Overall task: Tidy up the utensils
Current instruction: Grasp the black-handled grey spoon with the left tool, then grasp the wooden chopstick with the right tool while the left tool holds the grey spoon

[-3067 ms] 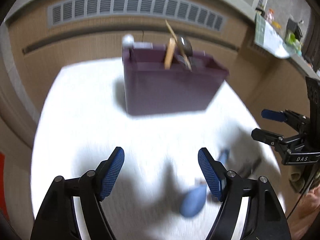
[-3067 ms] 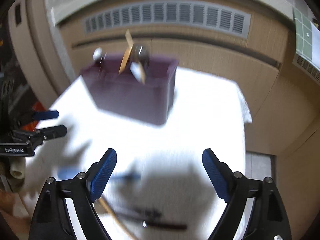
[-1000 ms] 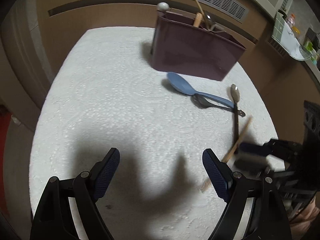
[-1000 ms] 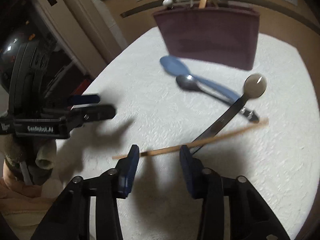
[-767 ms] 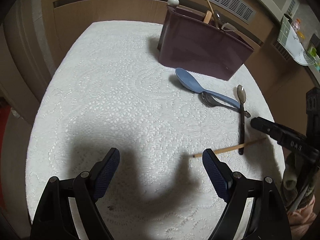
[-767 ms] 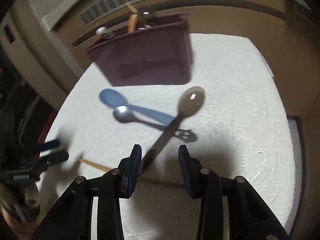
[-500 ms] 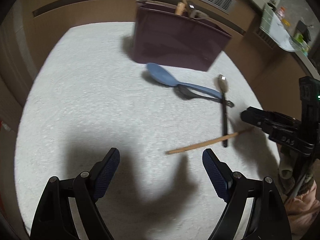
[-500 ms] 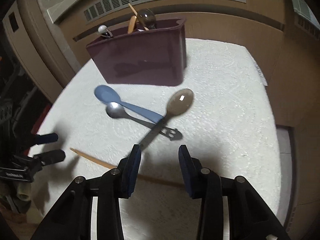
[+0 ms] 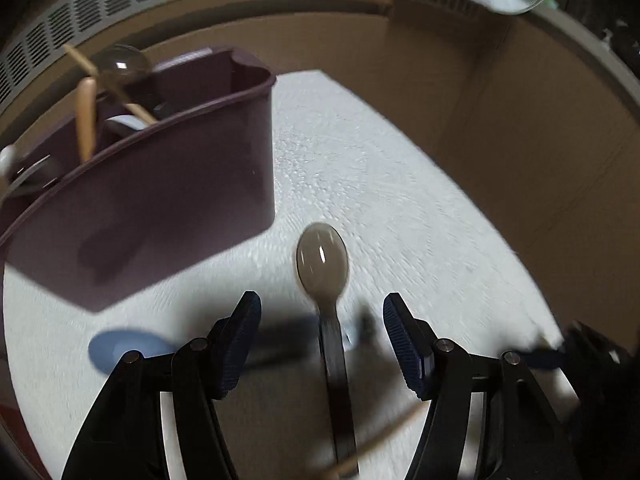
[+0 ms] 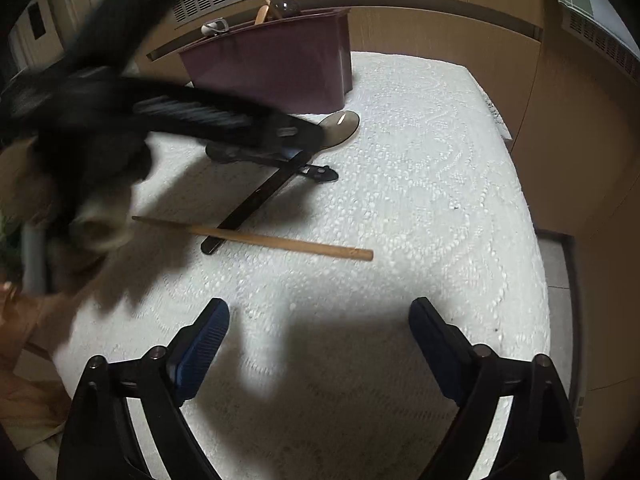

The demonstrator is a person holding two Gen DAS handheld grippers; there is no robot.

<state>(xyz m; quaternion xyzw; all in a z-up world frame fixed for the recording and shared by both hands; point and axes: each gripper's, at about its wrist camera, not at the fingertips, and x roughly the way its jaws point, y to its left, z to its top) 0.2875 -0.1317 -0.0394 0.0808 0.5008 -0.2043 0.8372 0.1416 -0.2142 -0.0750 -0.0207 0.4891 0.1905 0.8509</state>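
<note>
The left gripper (image 9: 322, 344) hangs over the long dark spoon (image 9: 325, 280). The spoon's handle runs between its two blue pads (image 9: 240, 336), but the pads do not touch it. There is a gap on each side, and the jaws are closing in. The spoon lies flat on the white tablecloth (image 9: 400, 208), its bowl pointing far, near the right end of the purple bin (image 9: 160, 200). The bin holds wooden sticks and another spoon.

The right gripper (image 10: 318, 344) is empty. Its jaws are opening wide, with only cloth between them. A wooden chopstick (image 10: 256, 238) lies just past it, across the dark spoon's near end. A blue spoon (image 9: 120, 350) lies to the left, near the bin
</note>
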